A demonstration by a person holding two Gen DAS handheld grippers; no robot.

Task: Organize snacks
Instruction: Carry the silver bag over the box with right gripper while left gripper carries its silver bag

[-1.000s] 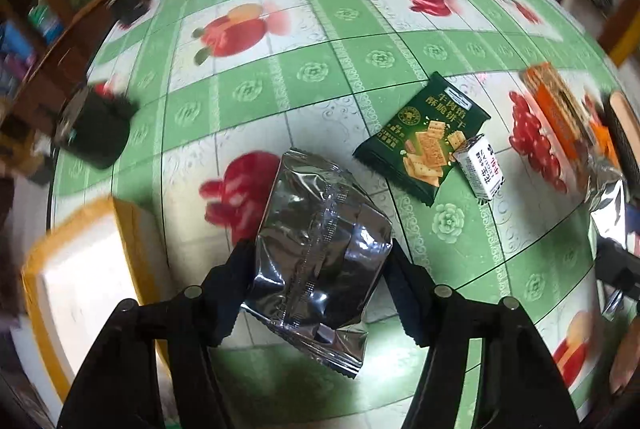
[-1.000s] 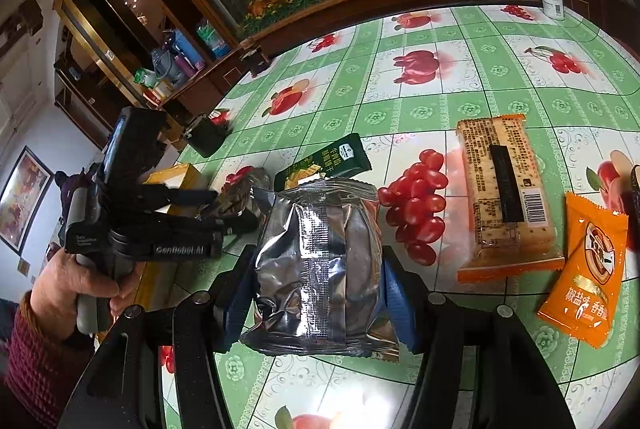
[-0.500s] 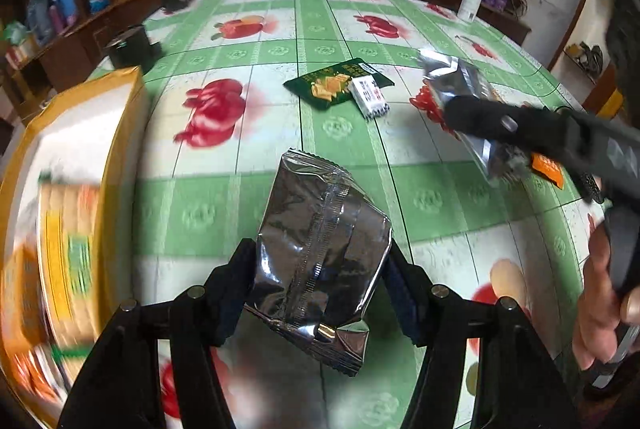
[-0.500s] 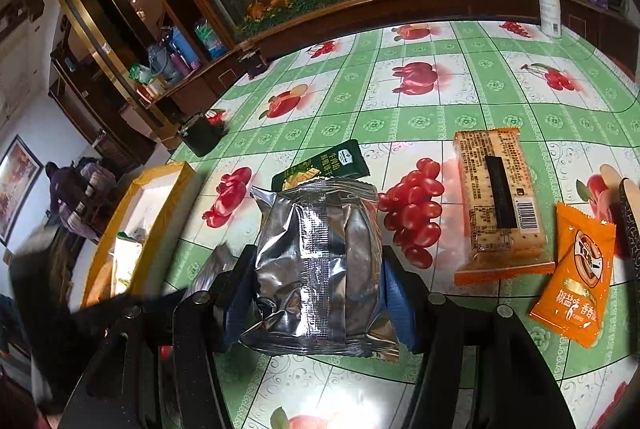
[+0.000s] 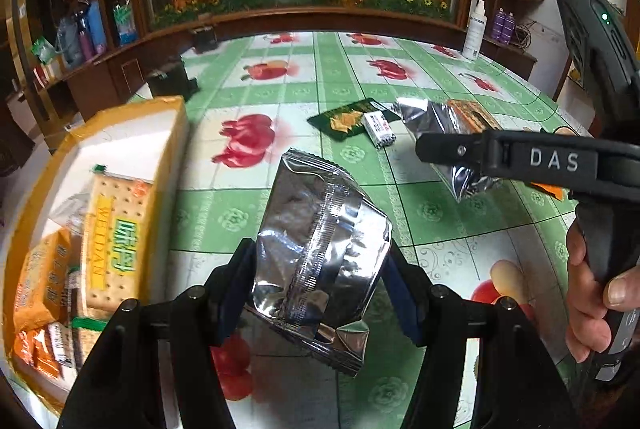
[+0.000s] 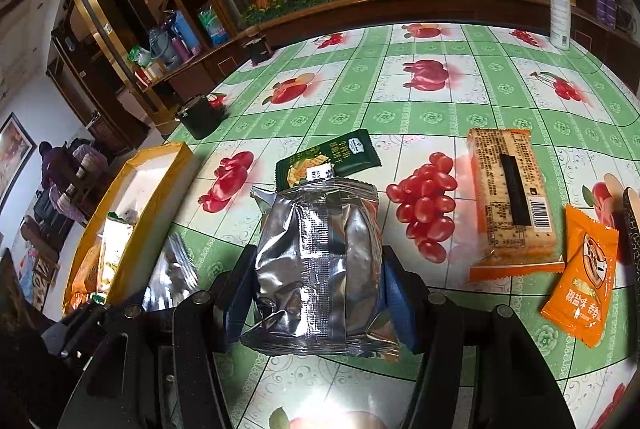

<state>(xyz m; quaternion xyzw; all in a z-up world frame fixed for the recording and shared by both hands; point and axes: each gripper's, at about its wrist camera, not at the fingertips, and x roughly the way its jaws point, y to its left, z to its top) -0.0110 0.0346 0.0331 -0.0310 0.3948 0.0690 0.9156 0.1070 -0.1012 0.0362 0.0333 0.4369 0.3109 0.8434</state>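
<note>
Each hand-held gripper tilts down over the table point(image 5: 360, 77), the left hand-held gripper point(image 5: 320, 281) pinching a silver packet point(image 5: 320, 253), the right hand-held gripper point(image 6: 316, 289) pinching another silver packet point(image 6: 320, 269).

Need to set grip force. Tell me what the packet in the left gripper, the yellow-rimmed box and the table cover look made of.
Silver packet in the left gripper: thin metallised foil film, mirror-glossy and crinkled, with a ribbed back seam. Yellow-rimmed box: probably cardboard, with matte white inner walls and flat, straight, yellow-taped edges. Table cover: likely printed plastic sheeting; smooth, with a soft sheen.
</note>
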